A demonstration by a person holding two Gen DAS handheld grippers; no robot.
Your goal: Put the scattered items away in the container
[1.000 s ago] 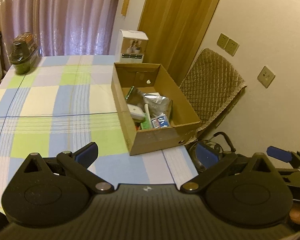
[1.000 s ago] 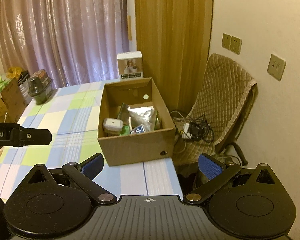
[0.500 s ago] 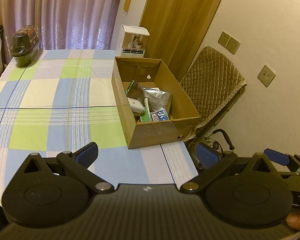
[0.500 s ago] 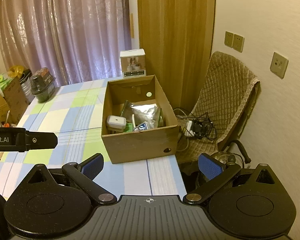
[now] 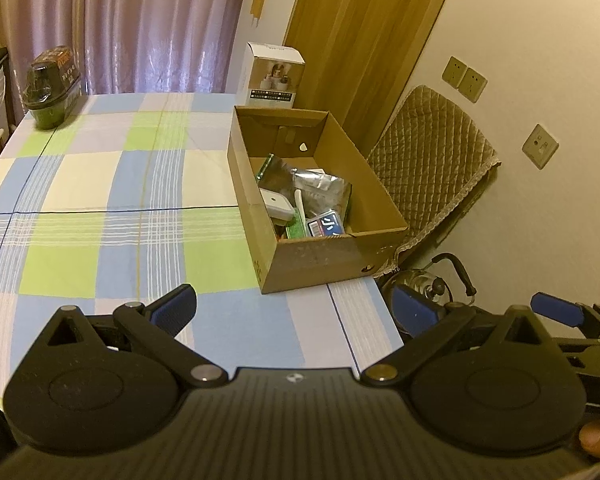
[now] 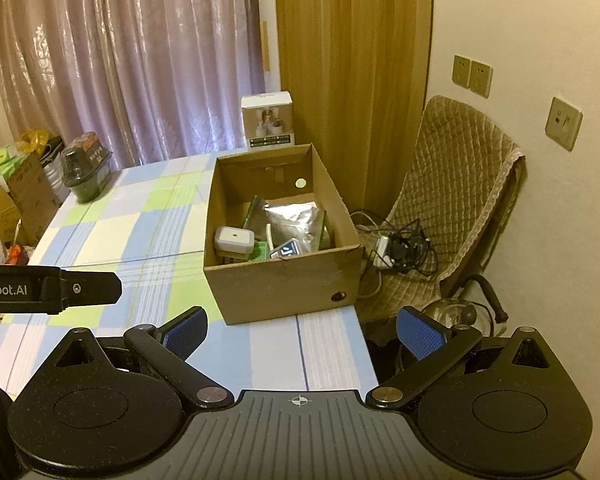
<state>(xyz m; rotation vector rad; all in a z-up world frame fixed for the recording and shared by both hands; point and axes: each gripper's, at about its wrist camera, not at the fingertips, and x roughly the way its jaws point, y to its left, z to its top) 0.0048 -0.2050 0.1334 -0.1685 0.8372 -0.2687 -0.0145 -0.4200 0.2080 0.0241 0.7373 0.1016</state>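
Observation:
An open cardboard box [image 5: 320, 264] [image 6: 280, 280] stands at the right edge of the checked tablecloth. Inside it lie a silver foil pouch [image 5: 320, 188] [image 6: 296, 216], a white device [image 5: 276, 202] [image 6: 234, 238], a blue packet [image 5: 326, 226] and green items. My left gripper [image 5: 294, 308] is open and empty, held back from the box above the near table edge. My right gripper [image 6: 302, 330] is open and empty, also back from the box. The left gripper's body [image 6: 48, 290] shows at the left of the right wrist view.
A white product box [image 5: 272, 76] [image 6: 267, 120] stands behind the cardboard box. A dark green container [image 5: 52, 88] [image 6: 86, 170] sits at the far left table corner. A quilted chair [image 6: 460, 184] with cables [image 6: 400, 248] and a kettle [image 5: 428, 284] lie right of the table.
Both grippers have drawn back and risen a little from the box, which now looks slightly farther away. Nothing was picked up or let go.

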